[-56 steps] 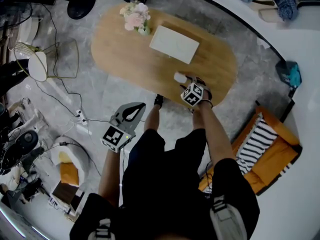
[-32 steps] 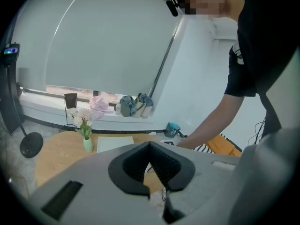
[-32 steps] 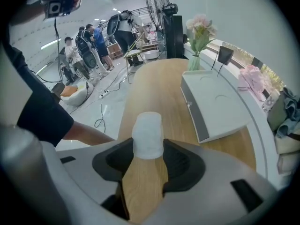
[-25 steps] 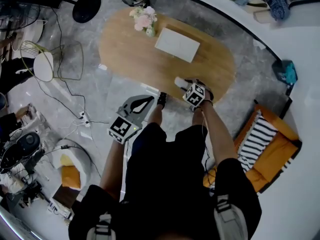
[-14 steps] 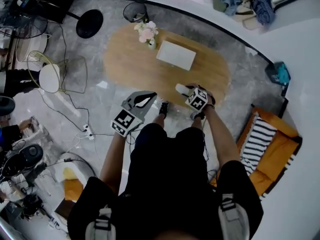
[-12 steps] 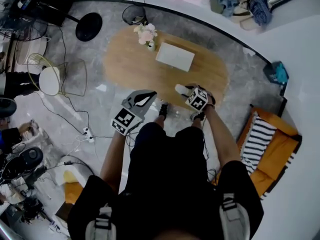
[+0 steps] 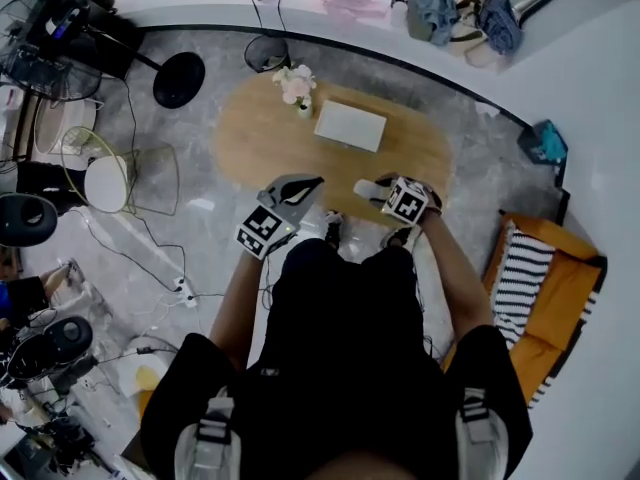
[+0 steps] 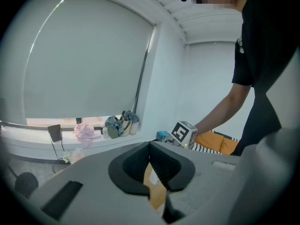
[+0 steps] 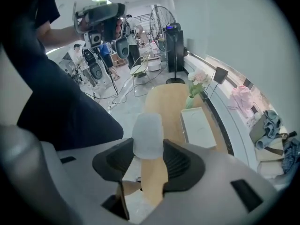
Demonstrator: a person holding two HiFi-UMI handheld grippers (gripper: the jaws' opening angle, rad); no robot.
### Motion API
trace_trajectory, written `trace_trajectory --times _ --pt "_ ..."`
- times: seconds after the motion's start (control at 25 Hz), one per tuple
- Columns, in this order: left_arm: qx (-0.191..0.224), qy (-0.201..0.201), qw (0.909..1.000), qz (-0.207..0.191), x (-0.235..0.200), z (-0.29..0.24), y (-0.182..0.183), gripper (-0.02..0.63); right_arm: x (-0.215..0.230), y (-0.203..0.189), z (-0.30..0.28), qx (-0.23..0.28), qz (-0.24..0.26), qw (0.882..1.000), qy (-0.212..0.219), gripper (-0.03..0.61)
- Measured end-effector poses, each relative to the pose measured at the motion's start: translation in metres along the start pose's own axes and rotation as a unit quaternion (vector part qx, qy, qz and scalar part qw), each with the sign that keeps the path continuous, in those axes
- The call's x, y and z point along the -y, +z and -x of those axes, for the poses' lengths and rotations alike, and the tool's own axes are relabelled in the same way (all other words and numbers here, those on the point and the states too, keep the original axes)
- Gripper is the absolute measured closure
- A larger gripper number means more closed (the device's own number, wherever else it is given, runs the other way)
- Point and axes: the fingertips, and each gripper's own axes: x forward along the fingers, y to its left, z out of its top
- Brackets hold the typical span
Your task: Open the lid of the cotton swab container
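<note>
The cotton swab container (image 9: pixel 147 134), a small frosted white box with rounded corners, sits between the jaws of my right gripper (image 9: pixel 148 150), which are closed on its sides; its lid looks closed. In the head view the container (image 7: pixel 366 188) sticks out leftward from the right gripper (image 7: pixel 380 194) over the near edge of the oval wooden table (image 7: pixel 250 138). My left gripper (image 7: pixel 312 181) hovers just left of it, apart from it, with nothing between its shut jaws. In the left gripper view the left gripper (image 8: pixel 151 145) has its two pads meeting.
On the table lie a flat white box (image 7: pixel 350 125) and a vase of pale flowers (image 7: pixel 297 86). A wire chair with a white seat (image 7: pixel 105 180) stands to the left, an orange sofa with a striped cushion (image 7: pixel 545 288) to the right. Cables trail over the grey floor (image 7: pixel 150 248).
The head view has pulled back and up, so the table looks smaller. The left gripper has risen from hip height towards the table edge and the container. The right gripper keeps its hold.
</note>
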Motion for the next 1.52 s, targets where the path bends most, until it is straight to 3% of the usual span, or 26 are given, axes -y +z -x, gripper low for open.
trace_trajectory --times 0.44,0.88,1.32,1.52 --pt "0.028 -0.021 0.9993 -0.011 0.015 -0.008 0.019 0.614 -0.016 0.035 0.074 0.009 0.054 0.998 0.032 0.394" --pt "0.029 -0.045 0.9985 -0.013 0.017 -0.019 0.017 0.609 -0.011 0.062 0.119 0.008 0.08 0.996 0.023 0.393" --pt "0.015 -0.076 0.9966 -0.027 0.018 -0.025 0.013 0.492 -0.005 0.106 0.164 0.028 0.093 0.994 0.045 0.393" --pt "0.003 -0.11 0.993 -0.043 0.028 -0.029 0.013 0.418 -0.018 0.132 0.176 0.035 0.12 0.99 0.064 0.393"
